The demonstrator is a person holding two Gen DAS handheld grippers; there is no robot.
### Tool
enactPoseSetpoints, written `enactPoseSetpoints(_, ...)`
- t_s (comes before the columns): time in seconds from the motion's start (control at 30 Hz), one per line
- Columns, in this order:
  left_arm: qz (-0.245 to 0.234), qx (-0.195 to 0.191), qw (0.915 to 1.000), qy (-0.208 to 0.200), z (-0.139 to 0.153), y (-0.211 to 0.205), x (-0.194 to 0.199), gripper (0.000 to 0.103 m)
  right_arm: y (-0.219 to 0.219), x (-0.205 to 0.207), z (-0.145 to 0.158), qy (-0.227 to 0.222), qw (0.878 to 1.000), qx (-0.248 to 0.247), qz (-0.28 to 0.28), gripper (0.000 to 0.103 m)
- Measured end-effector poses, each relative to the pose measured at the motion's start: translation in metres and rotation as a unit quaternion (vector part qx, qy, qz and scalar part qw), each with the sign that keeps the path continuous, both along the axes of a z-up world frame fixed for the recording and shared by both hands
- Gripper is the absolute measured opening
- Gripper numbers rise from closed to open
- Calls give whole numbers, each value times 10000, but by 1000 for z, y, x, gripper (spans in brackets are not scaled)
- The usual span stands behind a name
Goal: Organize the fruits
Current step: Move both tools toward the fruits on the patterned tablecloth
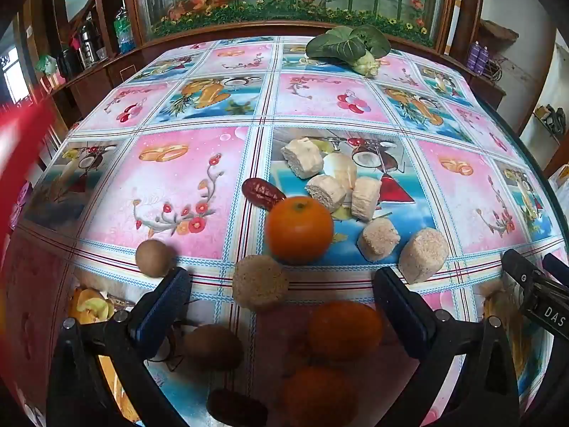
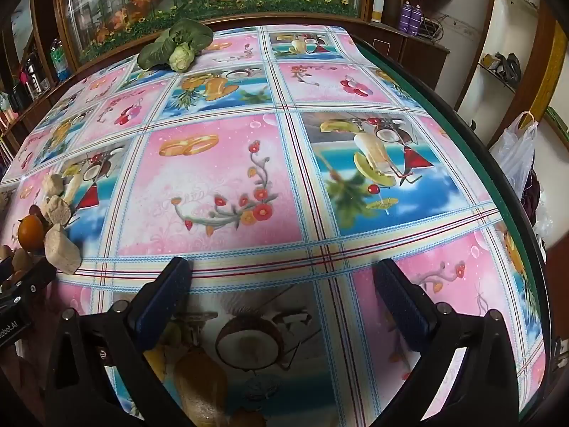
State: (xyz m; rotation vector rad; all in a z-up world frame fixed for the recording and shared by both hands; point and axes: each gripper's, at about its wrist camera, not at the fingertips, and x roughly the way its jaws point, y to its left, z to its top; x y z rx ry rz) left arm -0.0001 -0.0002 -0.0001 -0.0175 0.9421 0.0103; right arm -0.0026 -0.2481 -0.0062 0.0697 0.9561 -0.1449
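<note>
Hovering low over the glass-topped surface [image 1: 199, 178], my left gripper [image 1: 282, 284] is holding its blue-padded fingers [image 1: 167, 306] spread wide with nothing between them. An orange [image 1: 298, 229] is sitting just ahead of the gap, sharp and upright, stem dimple on top. A wrinkled red date [image 1: 262, 193] is lying just behind it, touching or nearly touching; I cannot tell which. A brown round fruit [image 1: 154, 258] is resting just ahead of the left finger. A tan grainy disc [image 1: 260, 286] is lying just in front of the orange, between the fingers, and pale cylindrical cakes [image 1: 329, 181] are clustering behind and to the right of the orange. Blurred shapes below the disc are looking like reflections in the glass. A leafy green vegetable [image 1: 350, 48] is lying at the far edge of the surface.

My right gripper [image 2: 282, 284] is hanging over a bare stretch of the patterned cloth, fingers [image 2: 402, 302] likewise wide apart and empty. In the right wrist view the orange [image 2: 31, 231] and a pale cake [image 2: 64, 251] are showing at the far left edge, well apart from this gripper. A white plastic bag [image 2: 517, 153] is hanging beyond the right rim of the surface.
</note>
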Motion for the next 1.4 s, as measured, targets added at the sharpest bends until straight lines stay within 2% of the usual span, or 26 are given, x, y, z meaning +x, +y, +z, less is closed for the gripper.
enactPoseSetpoints(1.07, 32, -5, 10000, 32, 0, 2, -2, 102, 5, -3, -2, 20, 10000, 37, -10, 103)
enactPoseSetpoints(1.2, 174, 186, 9986, -472, 21, 7, -24, 102, 2, -3, 7, -31, 9989, 348, 324, 103)
enactPoseSetpoints(1.27, 258, 376, 9960, -764, 36, 10, -36, 102, 7, -11, 18, -386, 9962, 591, 518, 103)
enactPoseSetpoints(1.4, 379, 636, 9911, -1110, 58, 17, -55, 102, 28, -25, 37, -1000, 9887, 504, 999, 103)
